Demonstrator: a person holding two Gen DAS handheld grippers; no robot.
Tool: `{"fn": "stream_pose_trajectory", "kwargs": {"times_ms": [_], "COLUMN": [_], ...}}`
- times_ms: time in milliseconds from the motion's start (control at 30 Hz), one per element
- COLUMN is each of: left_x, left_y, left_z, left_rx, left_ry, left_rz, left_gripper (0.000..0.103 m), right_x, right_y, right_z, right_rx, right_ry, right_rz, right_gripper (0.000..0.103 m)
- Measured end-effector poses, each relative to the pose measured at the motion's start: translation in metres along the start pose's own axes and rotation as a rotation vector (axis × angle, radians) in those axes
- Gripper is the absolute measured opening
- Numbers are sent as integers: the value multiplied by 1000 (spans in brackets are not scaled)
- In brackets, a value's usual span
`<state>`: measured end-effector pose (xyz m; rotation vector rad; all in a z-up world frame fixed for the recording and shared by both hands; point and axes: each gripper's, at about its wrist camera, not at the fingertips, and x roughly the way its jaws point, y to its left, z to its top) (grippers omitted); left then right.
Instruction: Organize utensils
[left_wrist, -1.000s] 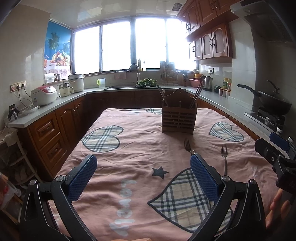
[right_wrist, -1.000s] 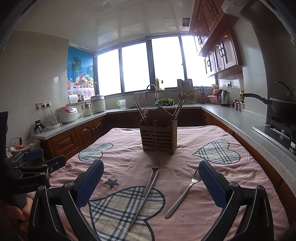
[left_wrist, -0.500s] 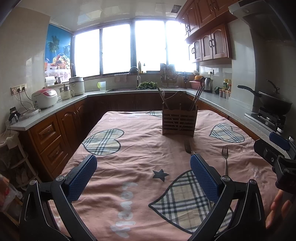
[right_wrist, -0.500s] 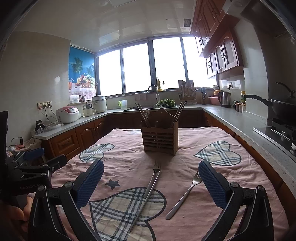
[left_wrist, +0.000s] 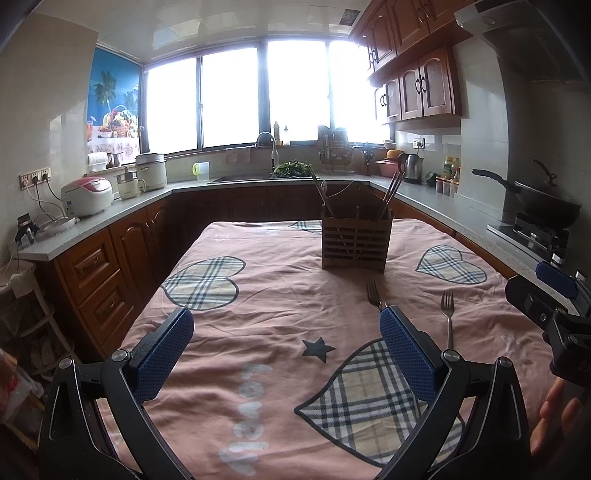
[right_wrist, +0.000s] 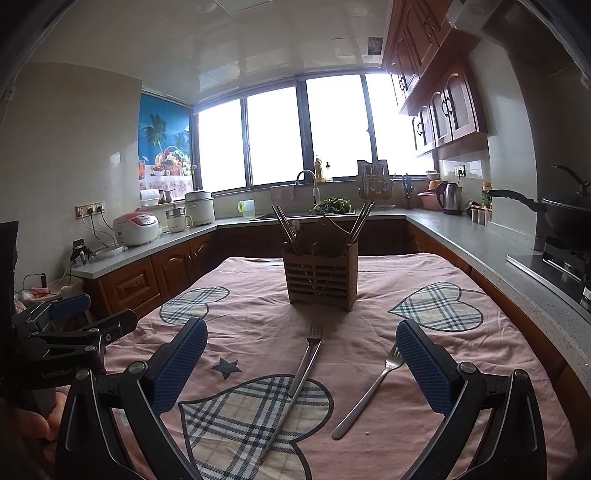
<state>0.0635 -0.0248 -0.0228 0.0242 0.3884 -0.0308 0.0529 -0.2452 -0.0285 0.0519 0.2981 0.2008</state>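
Two metal forks lie on the pink tablecloth. In the right wrist view the longer fork (right_wrist: 303, 373) runs between the blue pads and the shorter fork (right_wrist: 369, 395) lies beside the right pad. A slatted wooden utensil holder (right_wrist: 320, 275) with chopsticks stands beyond them. My right gripper (right_wrist: 301, 363) hovers open above the cloth, nothing held. In the left wrist view both forks (left_wrist: 373, 293) (left_wrist: 448, 314) show past the right pad, the holder (left_wrist: 355, 242) farther back. My left gripper (left_wrist: 286, 350) is open and empty.
The table (left_wrist: 258, 288) has a pink cloth with plaid hearts. Wooden cabinets and grey counters ring it, with a rice cooker (left_wrist: 86, 195) left, a sink (left_wrist: 266, 177) behind and a wok (left_wrist: 543, 206) on the stove right. Each gripper appears at the other view's edge, with a hand.
Both views have tilted slightly upward, so the holder and forks sit a little lower in frame. Both grippers stay open and the forks have not moved.
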Motion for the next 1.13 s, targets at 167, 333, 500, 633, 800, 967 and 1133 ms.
{"fn": "stream_pose_trajectory", "kwargs": {"times_ms": [167,333,500,633,800,967,1133], "left_x": [1,3,4,5,6,10,15], "left_y": [0,1,1,1,1,0,1], "left_z": [0,-1,-1,0,2,5,9], "left_rx": [0,-1,0,1,0,1,-8], "left_ry": [2,4,6,7,7,10,7], "left_rz": [0,-3,-7,-12,-21,-28,-42], "left_gripper": [103,103,103,103,103,103,103], "right_x": [0,0,0,0,2,7,15], "right_y": [0,0,0,0,3,4,-3], "right_z": [-1,-1,0,-1,2,4,2], "right_rx": [-1,0,0,1,3,9,20], "right_ry": [0,0,1,0,1,8,20], "right_rz": [-1,-1,0,-1,0,-1,0], "right_gripper": [103,103,103,103,103,103,103]}}
